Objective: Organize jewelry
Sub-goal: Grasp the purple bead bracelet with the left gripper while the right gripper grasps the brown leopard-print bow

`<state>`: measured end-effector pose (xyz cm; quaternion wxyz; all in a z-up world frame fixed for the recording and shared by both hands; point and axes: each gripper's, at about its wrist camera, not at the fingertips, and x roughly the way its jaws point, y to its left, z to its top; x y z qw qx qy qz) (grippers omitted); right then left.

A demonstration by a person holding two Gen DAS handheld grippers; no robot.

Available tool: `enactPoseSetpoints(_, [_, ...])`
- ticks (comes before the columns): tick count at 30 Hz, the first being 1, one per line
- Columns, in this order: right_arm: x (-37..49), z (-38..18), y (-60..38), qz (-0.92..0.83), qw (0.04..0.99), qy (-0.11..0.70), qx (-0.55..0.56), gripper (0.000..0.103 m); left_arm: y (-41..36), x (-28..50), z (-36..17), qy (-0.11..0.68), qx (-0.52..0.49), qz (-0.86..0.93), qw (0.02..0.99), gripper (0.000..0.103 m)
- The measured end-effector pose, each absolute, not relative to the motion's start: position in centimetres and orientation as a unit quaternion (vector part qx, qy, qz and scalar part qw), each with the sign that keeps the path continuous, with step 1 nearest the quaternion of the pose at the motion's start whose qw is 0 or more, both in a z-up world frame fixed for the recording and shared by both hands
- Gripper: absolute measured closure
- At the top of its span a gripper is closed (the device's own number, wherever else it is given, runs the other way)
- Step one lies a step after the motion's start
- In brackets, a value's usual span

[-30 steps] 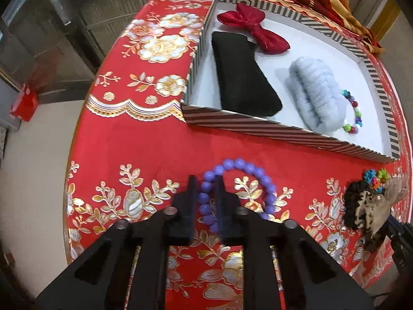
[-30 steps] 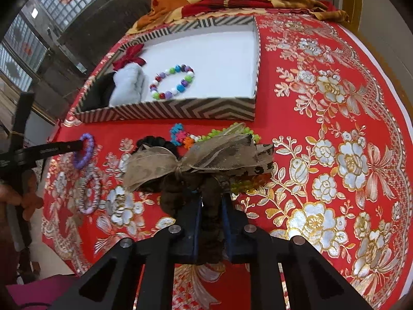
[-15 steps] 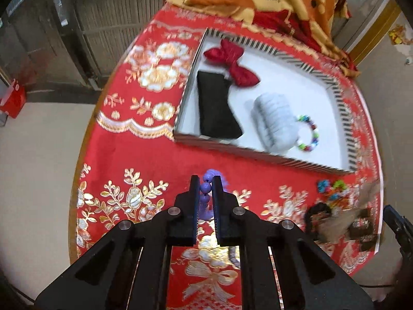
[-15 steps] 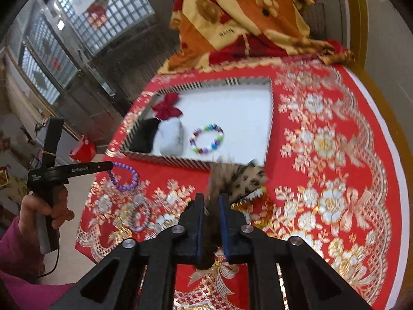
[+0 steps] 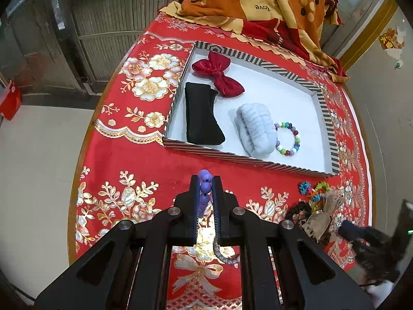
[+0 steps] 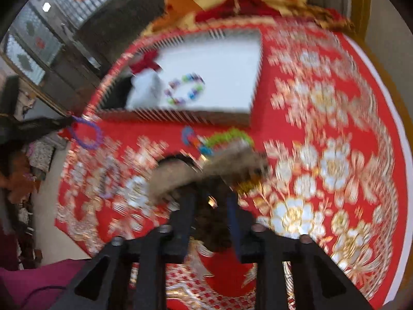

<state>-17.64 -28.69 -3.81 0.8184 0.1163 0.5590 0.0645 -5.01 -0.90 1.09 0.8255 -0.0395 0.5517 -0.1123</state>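
Since a second ago we lifted the purple bead bracelet (image 5: 205, 187) off the bench (image 5: 144, 160); our left claw (image 5: 205, 182) pinches it above the cloth, short of the striped tray (image 5: 232, 155). Our right claw (image 6: 210, 201) has just been opening, jaws parted around the brown bow hair tie (image 6: 206, 165), blurred.

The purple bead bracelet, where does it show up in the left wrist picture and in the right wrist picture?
Left wrist: the purple bead bracelet sits low in the middle, pinched in the left claw.
Right wrist: it hangs at the far left, off the tip of that same claw, blurred.
Shared landmark: the striped tray, just beyond the bracelet in both.
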Motion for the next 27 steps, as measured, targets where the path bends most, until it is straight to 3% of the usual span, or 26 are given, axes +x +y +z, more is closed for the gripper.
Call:
enactPoseSetpoints(8, [-16.5,-7.1,-28.5,0.048,0.819,0.559,0.12,0.073,-1.3,-5.2,1.7,0.551,-0.031,-0.116,0.826,0.095])
enactPoseSetpoints(9, [-16.6,-7.0,-28.1,0.049,0.826,0.551,0.106,0.078,-1.3,-5.2,1.7,0.551,-0.031,-0.116,0.826,0.095])
enactPoseSetpoints(10, [-16.5,-7.1,-28.0,0.05,0.827,0.55,0.102,0.089,-1.3,-5.2,1.7,0.551,-0.03,-0.116,0.826,0.095])
enactPoseSetpoints(12, [-16.7,-7.0,-28.2,0.052,0.829,0.546,0.113,0.092,-1.3,-5.2,1.7,0.551,-0.032,-0.116,0.826,0.095])
enactPoseSetpoints(27, [-16.7,2.4,-29.7,0.078,0.873,0.461,0.142,0.093,-4.0,-3.4,4.9,0.532,-0.019,-0.156,0.832,0.095])
